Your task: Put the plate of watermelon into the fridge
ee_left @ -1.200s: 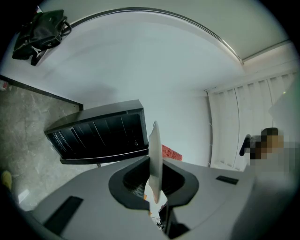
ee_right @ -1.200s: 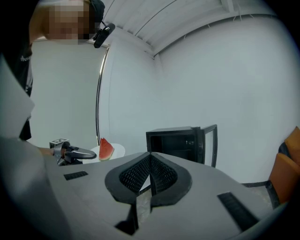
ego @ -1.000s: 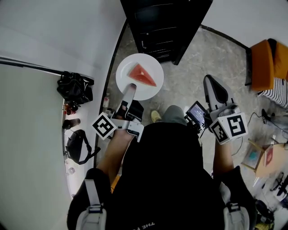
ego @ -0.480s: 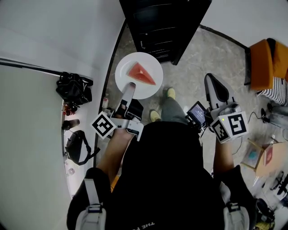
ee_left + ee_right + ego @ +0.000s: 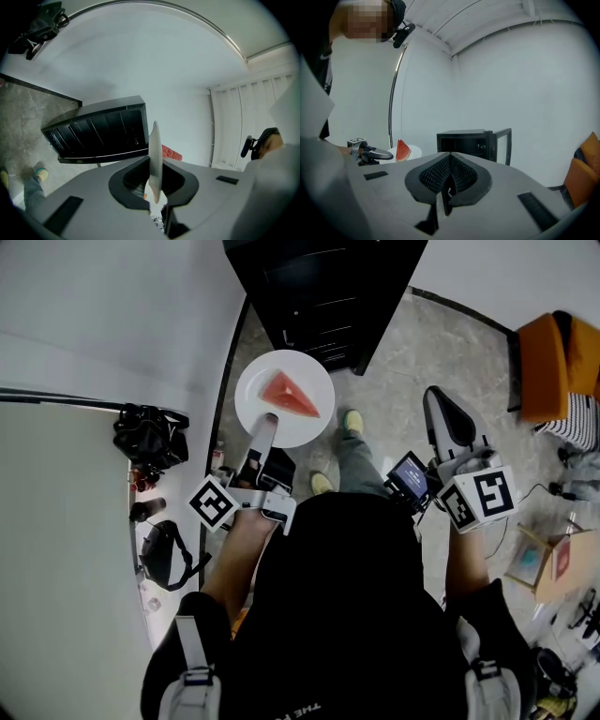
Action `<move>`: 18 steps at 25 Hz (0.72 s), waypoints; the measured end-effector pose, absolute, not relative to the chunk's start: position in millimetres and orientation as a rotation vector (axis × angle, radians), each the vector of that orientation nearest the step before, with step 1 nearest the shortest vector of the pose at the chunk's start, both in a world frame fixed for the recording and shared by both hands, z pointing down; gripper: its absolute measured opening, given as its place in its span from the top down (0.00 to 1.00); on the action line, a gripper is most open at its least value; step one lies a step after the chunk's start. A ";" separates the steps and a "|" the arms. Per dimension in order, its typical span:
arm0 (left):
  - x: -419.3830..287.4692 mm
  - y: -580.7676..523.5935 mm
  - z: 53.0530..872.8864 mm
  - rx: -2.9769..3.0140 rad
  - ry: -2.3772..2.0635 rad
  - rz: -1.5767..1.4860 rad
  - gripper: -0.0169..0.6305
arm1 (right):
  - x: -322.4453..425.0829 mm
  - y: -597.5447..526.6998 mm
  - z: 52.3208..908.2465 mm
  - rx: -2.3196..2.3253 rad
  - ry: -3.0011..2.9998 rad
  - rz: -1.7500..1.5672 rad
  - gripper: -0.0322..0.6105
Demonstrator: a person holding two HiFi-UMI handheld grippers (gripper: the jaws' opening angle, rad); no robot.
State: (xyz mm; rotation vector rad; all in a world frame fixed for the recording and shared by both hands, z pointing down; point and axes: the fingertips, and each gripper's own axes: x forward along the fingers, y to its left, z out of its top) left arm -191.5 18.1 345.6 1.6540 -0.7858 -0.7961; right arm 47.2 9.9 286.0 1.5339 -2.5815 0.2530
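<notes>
A white plate [image 5: 309, 423] carrying a red watermelon wedge [image 5: 289, 396] is held out level over the floor, just in front of the black fridge [image 5: 323, 292]. My left gripper [image 5: 263, 425] is shut on the plate's near rim. In the left gripper view the plate [image 5: 154, 159] stands edge-on between the jaws, with the watermelon [image 5: 171, 153] behind it and the fridge [image 5: 101, 136] ahead on the left. My right gripper [image 5: 448, 423] is shut and empty at the right. Its own view shows the jaws meeting at the right gripper [image 5: 450, 157], the fridge [image 5: 464, 143] with its door [image 5: 503, 145] swung open, and the watermelon [image 5: 402, 150].
Black bags [image 5: 148, 435] and a second bag [image 5: 164, 554] lie along the white wall at the left. An orange chair [image 5: 553, 367] and a cardboard box [image 5: 548, 568] stand at the right. The person's feet [image 5: 352, 421] are on the grey floor before the fridge.
The person has stepped forward, one foot now ahead. The plate and left gripper have shifted slightly toward the fridge. The right gripper has drifted a little.
</notes>
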 end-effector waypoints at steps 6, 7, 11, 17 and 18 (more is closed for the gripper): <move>-191.2 19.2 335.3 1.656 -0.773 -0.811 0.92 | 41.1 8.5 275.2 1.519 -2.586 0.225 0.93; -191.3 19.1 334.7 1.657 -0.773 -0.810 0.92 | 39.9 7.8 273.9 1.516 -2.588 0.222 0.93; -178.7 -23.8 346.2 1.633 -0.793 -0.788 0.92 | 51.0 -40.0 282.5 1.495 -2.586 0.241 0.93; -159.0 -89.3 352.8 1.608 -0.820 -0.784 0.92 | 67.2 -114.7 291.4 1.445 -2.588 0.255 0.93; -157.4 -95.4 353.3 1.606 -0.822 -0.785 0.92 | 69.0 -122.0 292.0 1.440 -2.587 0.254 0.93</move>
